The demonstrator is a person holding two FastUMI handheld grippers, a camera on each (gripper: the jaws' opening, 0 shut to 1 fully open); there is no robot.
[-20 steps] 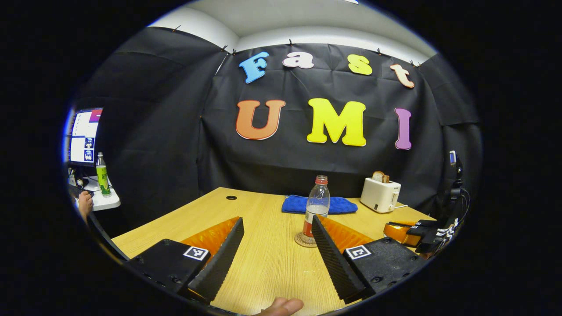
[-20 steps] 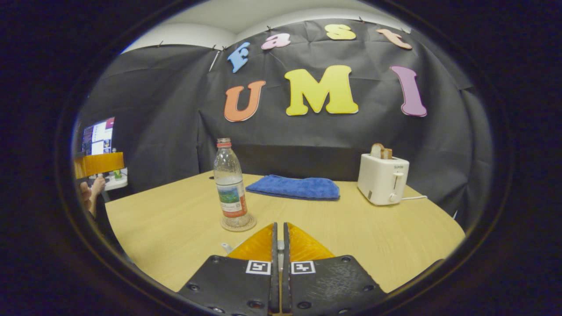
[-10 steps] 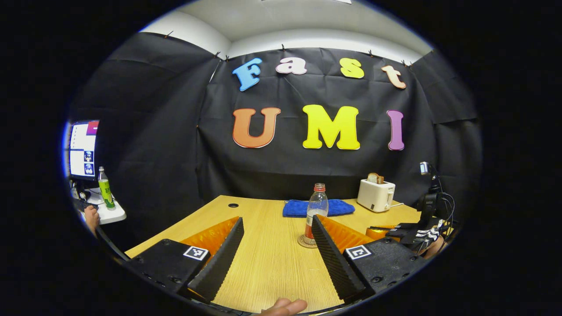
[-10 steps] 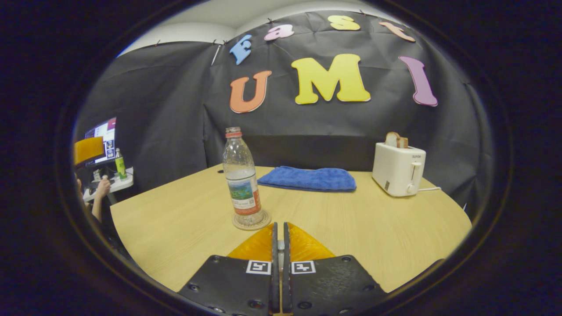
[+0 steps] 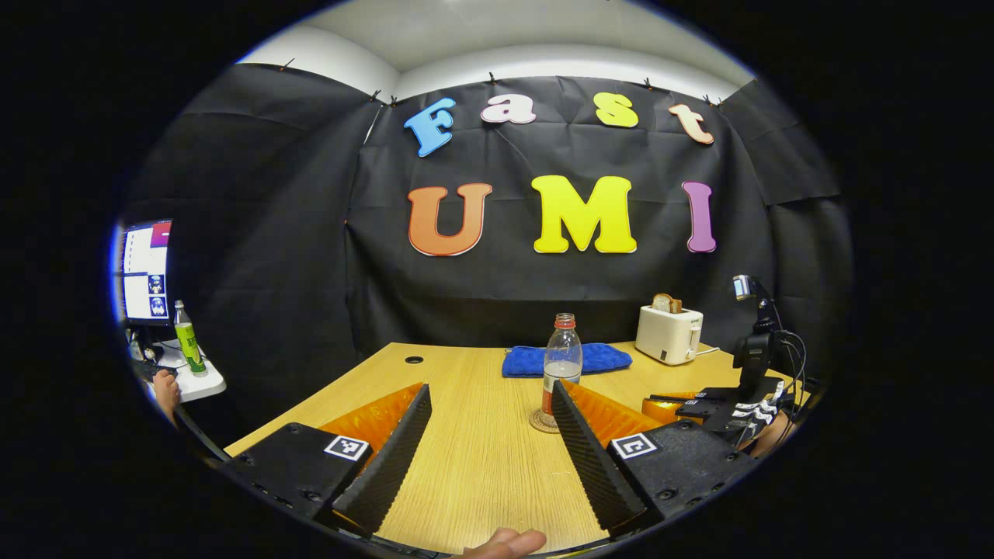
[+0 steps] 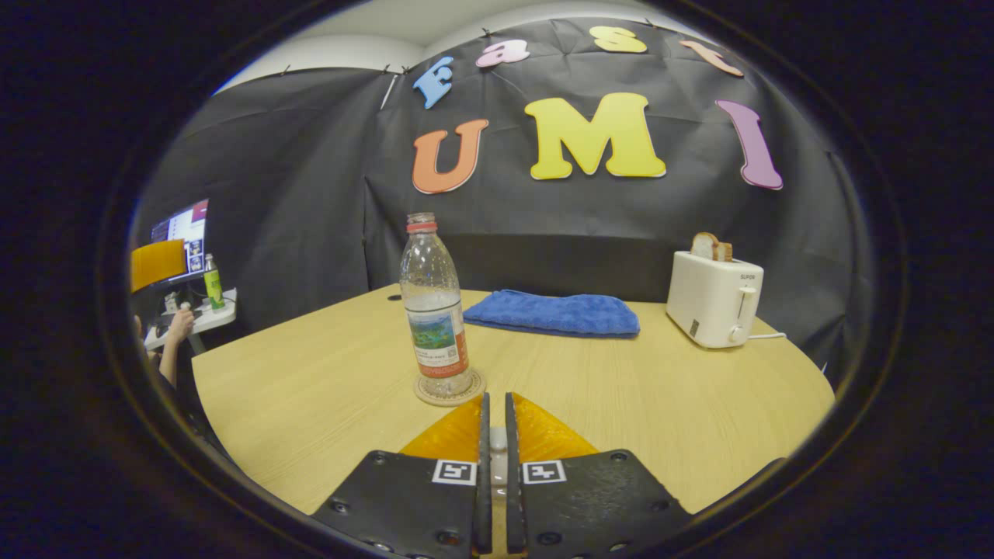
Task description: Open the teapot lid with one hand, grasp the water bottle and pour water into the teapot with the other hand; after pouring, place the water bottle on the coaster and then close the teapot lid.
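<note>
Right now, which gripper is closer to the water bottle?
Right, though it's close. The right gripper sits just in front of the water bottle, jaws closed. The left gripper is farther back, jaws open, bottle beyond them.

Even, bright booth light from overhead, both feeds sharp at centre.

From my station I see soft diffuse light on the surface, with only faint shadows under the water bottle and toaster. The monitor glows overexposed at the left rim of the left gripper view. Fisheye bending curves the surface edges and wall, and detail softens and darkens toward each rim. No motion blur.
</note>
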